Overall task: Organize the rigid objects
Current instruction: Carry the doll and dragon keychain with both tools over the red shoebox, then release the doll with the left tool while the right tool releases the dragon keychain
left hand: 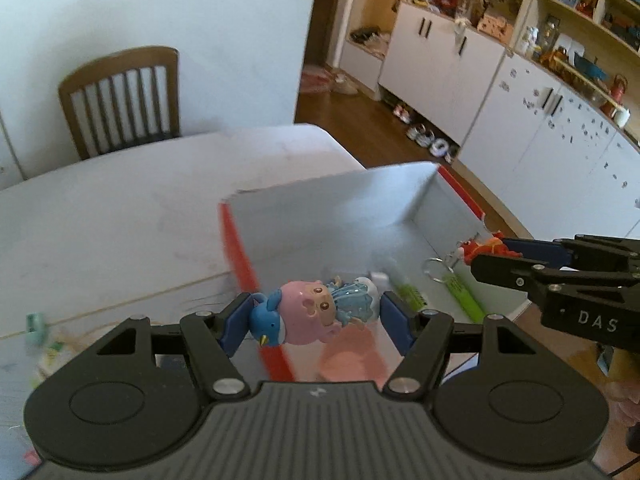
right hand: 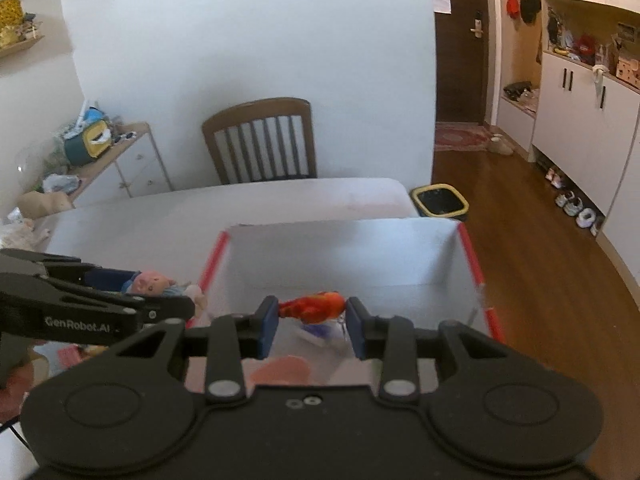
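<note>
Doll [left hand: 316, 312] between left gripper [left hand: 316, 320] pads

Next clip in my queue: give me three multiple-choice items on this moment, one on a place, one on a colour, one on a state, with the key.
1. Where are the green tubes?
A. inside the box
B. on the chair
C. on the floor

2. What colour is the box's outer edge?
A. yellow
B. red
C. black

3. What state is the right hand-held gripper in?
A. wide open and empty
B. shut on an orange-red toy
C. out of view

Key:
1 A, they lie on the box floor in the left wrist view.
2 B, red strips run along both side rims.
3 B, the blue pads press the orange-red toy from both sides.
</note>
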{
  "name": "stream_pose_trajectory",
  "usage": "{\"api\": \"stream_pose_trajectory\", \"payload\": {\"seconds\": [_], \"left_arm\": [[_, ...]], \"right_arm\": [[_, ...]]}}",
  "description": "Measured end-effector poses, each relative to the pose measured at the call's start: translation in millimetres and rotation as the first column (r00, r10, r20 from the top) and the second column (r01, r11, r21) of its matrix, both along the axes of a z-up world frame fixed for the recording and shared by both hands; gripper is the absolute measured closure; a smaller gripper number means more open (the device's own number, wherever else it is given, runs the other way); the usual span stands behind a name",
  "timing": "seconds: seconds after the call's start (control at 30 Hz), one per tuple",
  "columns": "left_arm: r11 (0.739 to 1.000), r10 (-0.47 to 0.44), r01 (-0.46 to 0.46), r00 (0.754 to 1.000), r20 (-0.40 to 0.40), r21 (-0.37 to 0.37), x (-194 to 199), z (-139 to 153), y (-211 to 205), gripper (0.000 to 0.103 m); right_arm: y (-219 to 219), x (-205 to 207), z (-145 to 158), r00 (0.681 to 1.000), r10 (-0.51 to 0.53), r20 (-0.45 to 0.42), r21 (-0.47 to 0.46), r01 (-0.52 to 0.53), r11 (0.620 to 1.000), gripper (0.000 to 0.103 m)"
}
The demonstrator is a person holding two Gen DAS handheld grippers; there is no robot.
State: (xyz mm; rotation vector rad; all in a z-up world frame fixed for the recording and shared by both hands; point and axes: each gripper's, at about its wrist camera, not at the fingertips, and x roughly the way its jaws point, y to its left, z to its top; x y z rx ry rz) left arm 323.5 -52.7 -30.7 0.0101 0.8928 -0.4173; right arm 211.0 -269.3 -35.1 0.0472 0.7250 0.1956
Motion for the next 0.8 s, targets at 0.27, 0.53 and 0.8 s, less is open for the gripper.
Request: {"api": "stream_pose_trajectory", "payload": {"seconds": [0.27,0.53,0.8], "left_arm": [[0.995,-0.052,0.056,0.997,-0.055,0.088,21,-30,-57,0.034],[0.985,-0.052,0.078,0.985,-0.164,0.152,48,-66,-84,0.034],[0.977,-0.009,0.065,0.964,-0.267,0.203,78,-91,-96,0.034]], "right_arm": [[-32,20,-34,0.997,-0.006,-0.075,-0.034,0.004,0.999,0.068],[-39,43,-65,0.987,0.024,-0.157,-0.084,-0.038,0.996,0.068],[-33,56,-83,0.97,0.07,-0.231,-0.12,-0.099,0.988,0.068]]}}
